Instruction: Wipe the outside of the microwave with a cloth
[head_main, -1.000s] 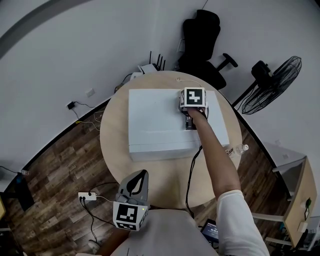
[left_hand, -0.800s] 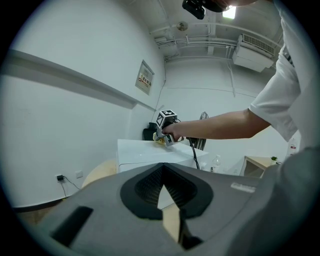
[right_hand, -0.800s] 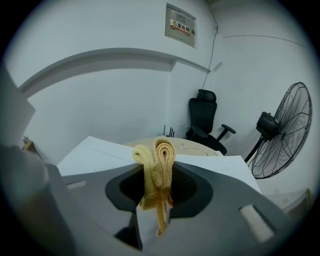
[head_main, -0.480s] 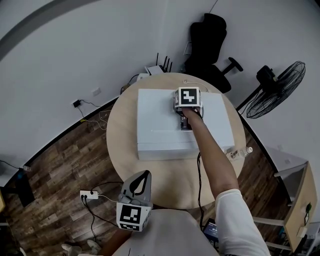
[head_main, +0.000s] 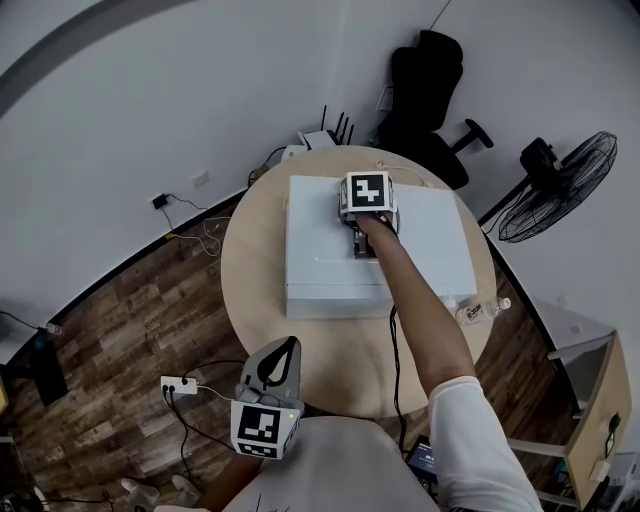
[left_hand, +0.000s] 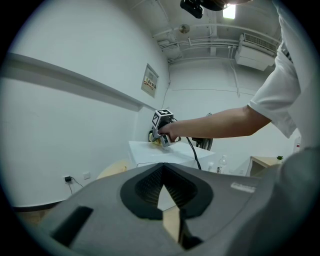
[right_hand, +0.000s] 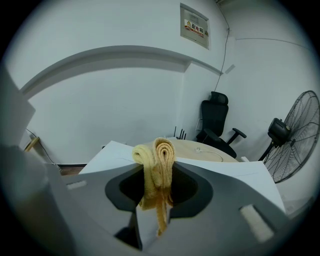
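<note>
A white microwave (head_main: 325, 262) stands on a round wooden table (head_main: 255, 270). My right gripper (head_main: 362, 210) rests on the microwave's top, left of its middle, under its marker cube. It is shut on a folded yellow cloth (right_hand: 157, 162), which bulges out past the jaws and hangs between them onto the white top (right_hand: 245, 175). My left gripper (head_main: 283, 352) is held low, close to the person's body and short of the table's near edge. In its own view the left gripper (left_hand: 162, 181) is shut with nothing in it, and the microwave (left_hand: 150, 151) stands ahead.
A plastic bottle (head_main: 480, 311) lies at the table's right edge. A black office chair (head_main: 430, 85) and a router (head_main: 320, 138) stand behind the table, a floor fan (head_main: 560, 185) to the right. On the wooden floor at the left lies a power strip (head_main: 178, 385).
The right gripper has slid the cloth leftward across the microwave's top, from right of the middle to left of it. The left gripper has stayed where it was.
</note>
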